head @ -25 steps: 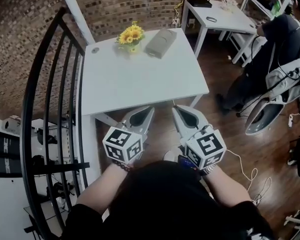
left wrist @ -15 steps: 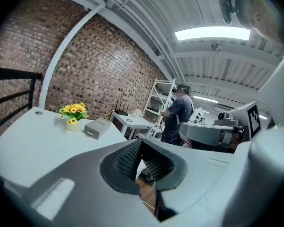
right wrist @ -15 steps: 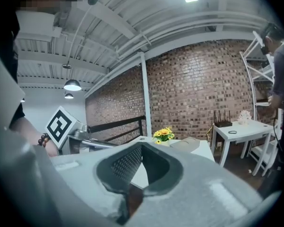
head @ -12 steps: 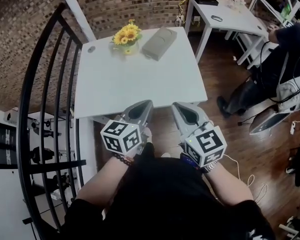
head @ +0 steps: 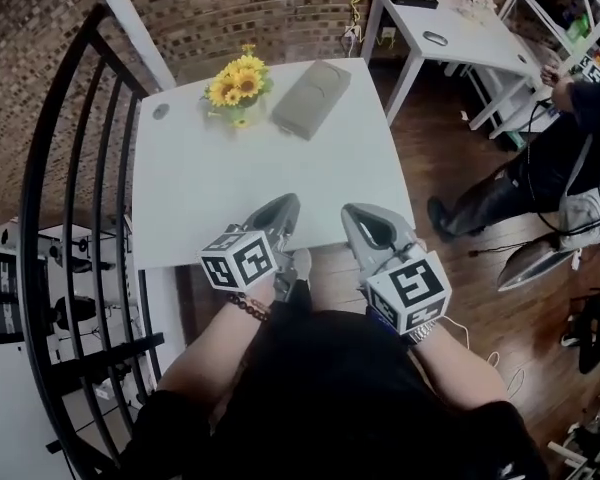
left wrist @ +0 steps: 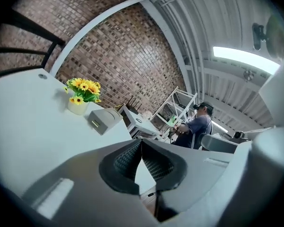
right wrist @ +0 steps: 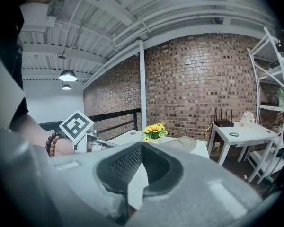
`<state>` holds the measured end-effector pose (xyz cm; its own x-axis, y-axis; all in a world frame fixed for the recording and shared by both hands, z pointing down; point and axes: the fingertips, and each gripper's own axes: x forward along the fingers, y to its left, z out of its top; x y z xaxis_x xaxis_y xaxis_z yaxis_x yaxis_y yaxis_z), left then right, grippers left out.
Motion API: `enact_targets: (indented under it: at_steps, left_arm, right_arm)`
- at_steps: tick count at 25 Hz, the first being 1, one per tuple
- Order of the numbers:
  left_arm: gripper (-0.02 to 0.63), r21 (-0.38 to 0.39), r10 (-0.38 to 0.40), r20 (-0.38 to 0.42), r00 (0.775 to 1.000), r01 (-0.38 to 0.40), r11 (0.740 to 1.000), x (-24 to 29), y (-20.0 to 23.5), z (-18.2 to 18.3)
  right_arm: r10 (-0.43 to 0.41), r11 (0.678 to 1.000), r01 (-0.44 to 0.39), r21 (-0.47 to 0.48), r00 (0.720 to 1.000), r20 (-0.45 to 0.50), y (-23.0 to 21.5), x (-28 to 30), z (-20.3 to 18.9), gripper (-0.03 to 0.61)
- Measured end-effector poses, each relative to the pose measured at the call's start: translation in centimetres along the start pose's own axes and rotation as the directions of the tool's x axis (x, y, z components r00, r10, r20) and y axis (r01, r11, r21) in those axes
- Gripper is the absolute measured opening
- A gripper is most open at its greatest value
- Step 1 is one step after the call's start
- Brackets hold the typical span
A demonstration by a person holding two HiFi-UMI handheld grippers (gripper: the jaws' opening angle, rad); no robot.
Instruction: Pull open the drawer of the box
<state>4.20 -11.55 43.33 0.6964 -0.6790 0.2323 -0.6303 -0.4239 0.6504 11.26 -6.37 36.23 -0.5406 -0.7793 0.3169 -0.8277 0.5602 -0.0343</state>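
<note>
**Both jaws closed and empty, box well ahead at the far side of the worktop**

The grey box [head: 311, 98] lies flat, well beyond the tips of both jaws. In the head view its long axis runs on a diagonal, from the near left to the far right. The left gripper view shows what the head view does not: the box's near end [left wrist: 95, 123] is a flat face with a small slot handle, and it is turned back towards the jaws.

A pot of yellow flowers [head: 236, 86] stands just to the left of the box.

The left gripper [left wrist: 141, 143] hangs over the near edge of the white worktop [head: 260, 178]. Its jaws meet at the tips with nothing between them. The right gripper [right wrist: 142, 148] is beside it, and its jaws are likewise pressed together and empty.

In the right gripper view the box shows only partly, just above and right of the jaw tips. That view also takes in the left gripper's marker cube [right wrist: 76, 125].
</note>
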Motion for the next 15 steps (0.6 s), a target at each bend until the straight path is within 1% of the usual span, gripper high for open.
enact_targets:
  at_steps: [5,9,12,15]
  left_arm:
    - [0.021,-0.129,0.009,-0.023,1.000,-0.012,0.992,4.9,4.6,1.7]
    - [0.031,-0.226,0.021,-0.051,0.998,-0.032,0.974,8.5,8.6,2.7]
    - [0.040,-0.317,0.008,-0.081,0.997,-0.033,0.948,11.0,10.7,2.6]
    - [0.052,-0.382,0.008,-0.096,0.995,-0.045,0.923,13.1,12.7,2.6]
  right_arm:
    - [-0.002,1.000,0.002,0.005,0.999,-0.045,-3.0,5.0,0.6,-0.009]
    - [0.000,1.000,0.001,0.014,0.996,-0.088,-4.9,9.1,0.8,-0.009]
    - [-0.003,1.000,0.006,0.022,0.993,-0.117,-6.1,11.5,0.5,-0.009]
    - [-0.004,1.000,0.008,0.029,0.989,-0.148,-7.0,13.3,0.0,-0.009]
